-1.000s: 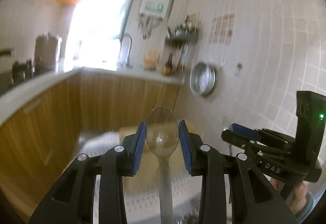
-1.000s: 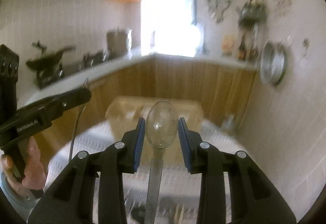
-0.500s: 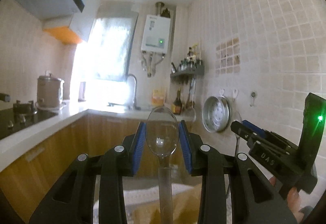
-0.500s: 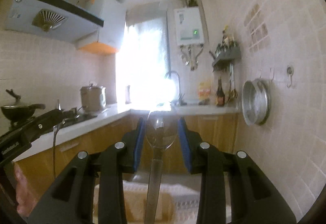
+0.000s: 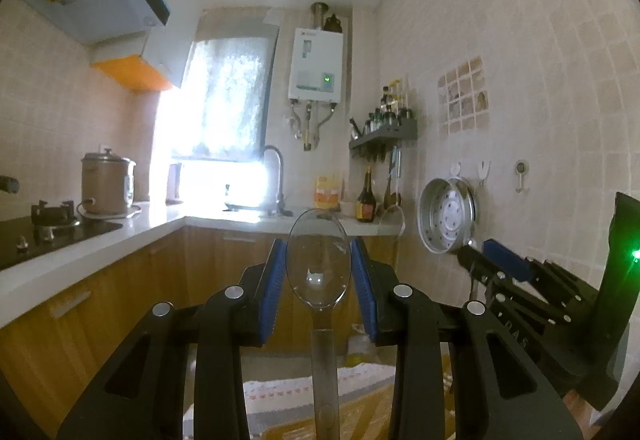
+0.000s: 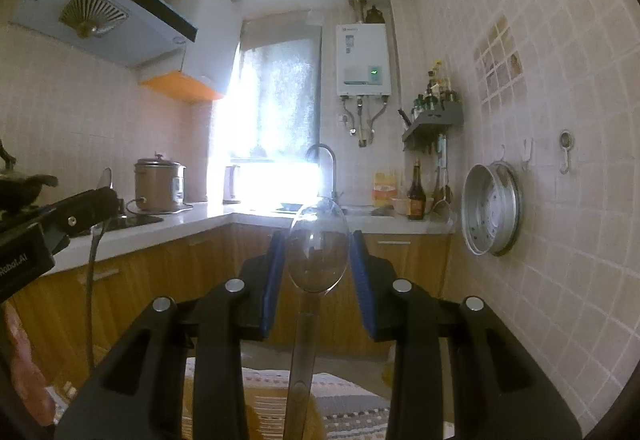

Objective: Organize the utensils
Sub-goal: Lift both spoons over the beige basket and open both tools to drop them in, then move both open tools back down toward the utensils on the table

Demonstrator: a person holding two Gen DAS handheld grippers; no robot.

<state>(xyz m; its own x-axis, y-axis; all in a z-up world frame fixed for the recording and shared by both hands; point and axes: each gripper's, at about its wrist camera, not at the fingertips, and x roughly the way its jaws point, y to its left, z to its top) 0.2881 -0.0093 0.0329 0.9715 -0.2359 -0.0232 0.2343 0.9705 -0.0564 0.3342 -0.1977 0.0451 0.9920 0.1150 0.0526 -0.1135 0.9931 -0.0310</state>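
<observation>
Since a second ago both views have swung up from the floor and cabinet fronts to look level down the kitchen, so the ceiling panel and range hood now show; neither grip has changed.

The left gripper (image 5: 319,280) is partly closed, its blue pads (image 5: 273,288) pressing both sides of a clear plastic spoon (image 5: 319,264) — bowl up between the fingertips, handle running down toward the camera. The right gripper (image 6: 317,276) holds a second clear spoon (image 6: 316,252) the same way, jaws equally narrow. Each tool shows in the other's view: the right one at the far right edge of the left view, the left one at the left edge of the right view, with a fingertip of the person's hand (image 6: 24,368) below it.

Beyond the spoons, a patterned cloth (image 5: 280,396) lies low and near. Wooden cabinets (image 5: 120,292) carry a white countertop (image 5: 132,236) along the left and far walls. On it stand a rice cooker (image 5: 107,185) by the stove, a faucet (image 5: 276,175) under the bright window and a dark bottle (image 5: 366,199). A water heater (image 5: 317,65) hangs on the far wall, a bottle rack (image 5: 382,135) to its right — and a metal steamer tray (image 5: 447,215) on the right wall.
</observation>
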